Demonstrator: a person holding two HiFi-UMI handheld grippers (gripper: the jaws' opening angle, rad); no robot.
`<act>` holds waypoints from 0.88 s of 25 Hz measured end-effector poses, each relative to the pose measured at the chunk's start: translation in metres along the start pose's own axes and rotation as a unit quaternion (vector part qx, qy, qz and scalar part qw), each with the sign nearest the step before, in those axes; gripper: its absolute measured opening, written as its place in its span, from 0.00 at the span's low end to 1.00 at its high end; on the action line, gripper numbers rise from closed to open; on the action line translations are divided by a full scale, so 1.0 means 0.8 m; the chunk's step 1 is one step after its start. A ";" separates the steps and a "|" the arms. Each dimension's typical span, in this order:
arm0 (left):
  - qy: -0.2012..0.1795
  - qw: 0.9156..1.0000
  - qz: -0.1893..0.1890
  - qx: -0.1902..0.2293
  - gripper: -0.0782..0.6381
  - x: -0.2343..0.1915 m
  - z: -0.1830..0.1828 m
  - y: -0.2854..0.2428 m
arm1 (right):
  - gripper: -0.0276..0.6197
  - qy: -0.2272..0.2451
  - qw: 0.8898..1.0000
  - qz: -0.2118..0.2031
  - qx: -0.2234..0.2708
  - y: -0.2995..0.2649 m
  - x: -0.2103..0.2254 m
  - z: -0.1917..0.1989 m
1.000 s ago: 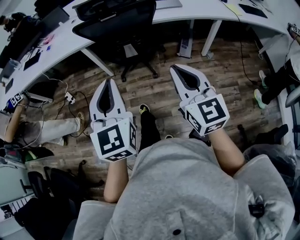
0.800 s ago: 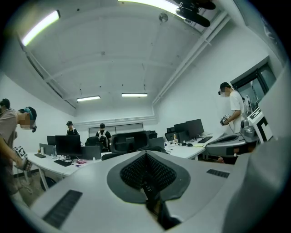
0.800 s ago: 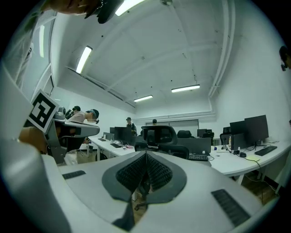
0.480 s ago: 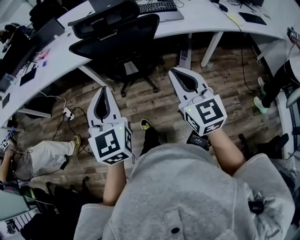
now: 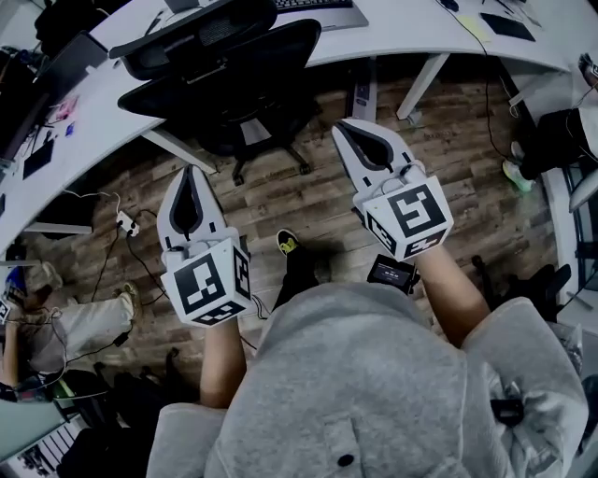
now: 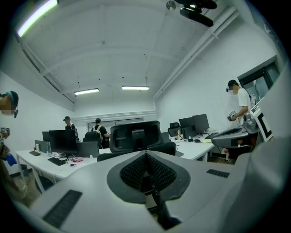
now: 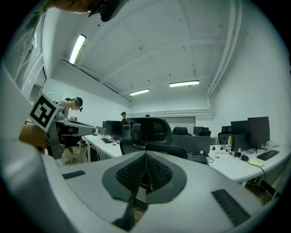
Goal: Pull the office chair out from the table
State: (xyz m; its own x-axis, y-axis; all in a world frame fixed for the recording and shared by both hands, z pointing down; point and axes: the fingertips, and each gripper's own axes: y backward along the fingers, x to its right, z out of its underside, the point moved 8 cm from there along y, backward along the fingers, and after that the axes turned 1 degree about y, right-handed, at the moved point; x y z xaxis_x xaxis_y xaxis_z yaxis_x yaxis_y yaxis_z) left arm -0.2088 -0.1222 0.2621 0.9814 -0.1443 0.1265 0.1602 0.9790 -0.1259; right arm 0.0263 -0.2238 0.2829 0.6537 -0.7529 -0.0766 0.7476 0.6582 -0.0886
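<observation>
Black mesh office chair (image 5: 243, 70) sits tucked under the curved white table (image 5: 402, 28), its wheeled base on the brown plank floor (image 5: 308, 191). We judge ourselves at the approach step: our left gripper (image 5: 190, 173) and right gripper (image 5: 345, 127) both have jaws pressed together on nothing, held level and well short of the chair's back. Next we need to reach the backrest, spread the jaws, clamp its edge and draw it toward us, away from the table
</observation>
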 end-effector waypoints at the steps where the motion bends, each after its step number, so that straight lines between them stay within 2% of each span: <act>1: 0.001 1.000 -0.002 -0.002 0.12 -0.005 0.001 -0.005 | 0.09 -0.001 1.000 -0.001 -0.003 -0.007 0.000 0.001; 12: 0.011 1.000 0.000 -0.023 0.12 -0.067 0.015 -0.073 | 0.08 0.011 1.000 0.002 -0.027 -0.091 0.003 -0.002; 22: 0.009 1.000 0.009 -0.020 0.12 -0.135 0.008 -0.153 | 0.09 0.044 0.998 0.036 -0.033 -0.176 0.032 -0.024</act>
State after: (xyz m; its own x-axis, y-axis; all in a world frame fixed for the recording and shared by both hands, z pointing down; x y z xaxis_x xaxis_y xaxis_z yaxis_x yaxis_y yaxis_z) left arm -0.3354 -0.2257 0.2699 0.9859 -0.1292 0.1065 0.1459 0.9751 -0.1673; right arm -0.0644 -0.3353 0.2746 0.6901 -0.7032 -0.1709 0.6883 0.7108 -0.1452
